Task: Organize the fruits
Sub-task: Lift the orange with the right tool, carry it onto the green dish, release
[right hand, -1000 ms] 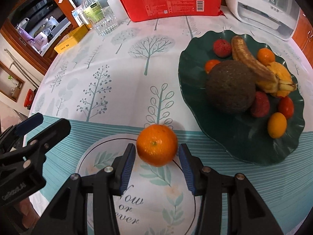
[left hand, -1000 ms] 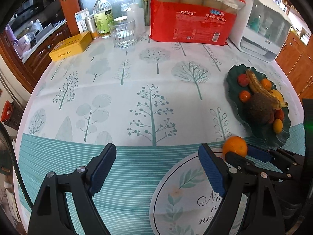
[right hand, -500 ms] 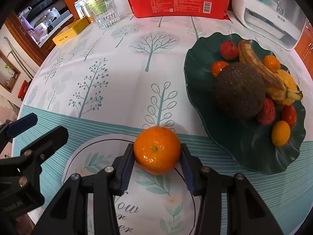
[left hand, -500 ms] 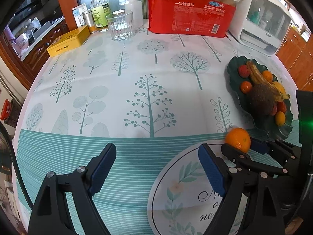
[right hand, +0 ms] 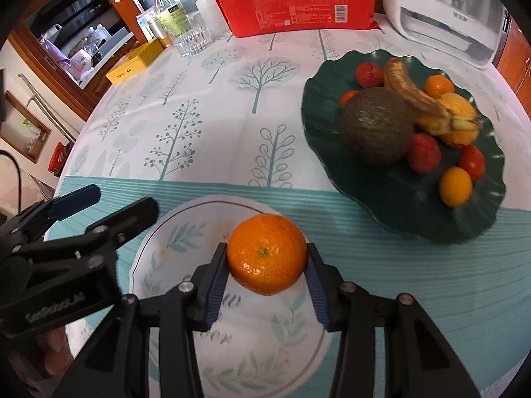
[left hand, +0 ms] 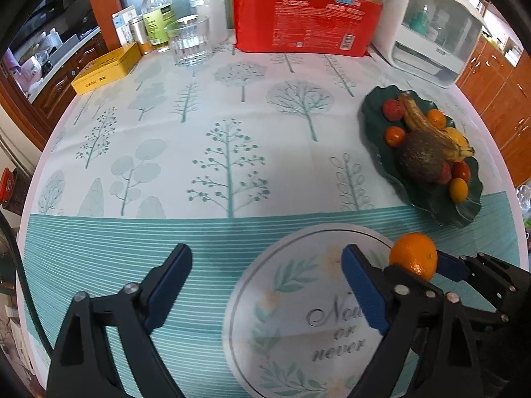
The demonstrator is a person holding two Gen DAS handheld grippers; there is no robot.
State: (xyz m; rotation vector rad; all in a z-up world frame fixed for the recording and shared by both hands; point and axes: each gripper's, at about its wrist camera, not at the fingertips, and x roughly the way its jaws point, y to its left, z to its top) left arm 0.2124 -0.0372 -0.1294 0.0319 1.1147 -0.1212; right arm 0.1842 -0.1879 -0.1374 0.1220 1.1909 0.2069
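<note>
— Lifted now, that orange [right hand: 266, 254]: a second ago it sat on the cloth between the pads, and now the right tongs [right hand: 267, 267] pinch it on both flanks and carry it clear of the round printed medallion [right hand: 186, 232] below.

— And the other pair?

— The left tongs [left hand: 267, 285] hang to the left of the loaded ones, nothing between their pads, and the jaws are opening wider than they stood a moment back. They hold no fruit.

— So where does the orange go?

— I'd say to the dark green leaf plate [right hand: 381, 205], ahead and to the right of the right tongs. It already holds a banana [right hand: 411, 96], a big brown round fruit [right hand: 375, 126] and several small red and orange ones. The near rim looks bare, so that seems the likely spot.

— Any worry?

— The plate's edge is wavy and raised; the orange needs to pass over it before the pads let go, or it may roll back onto the tablecloth [left hand: 232, 116].
</note>
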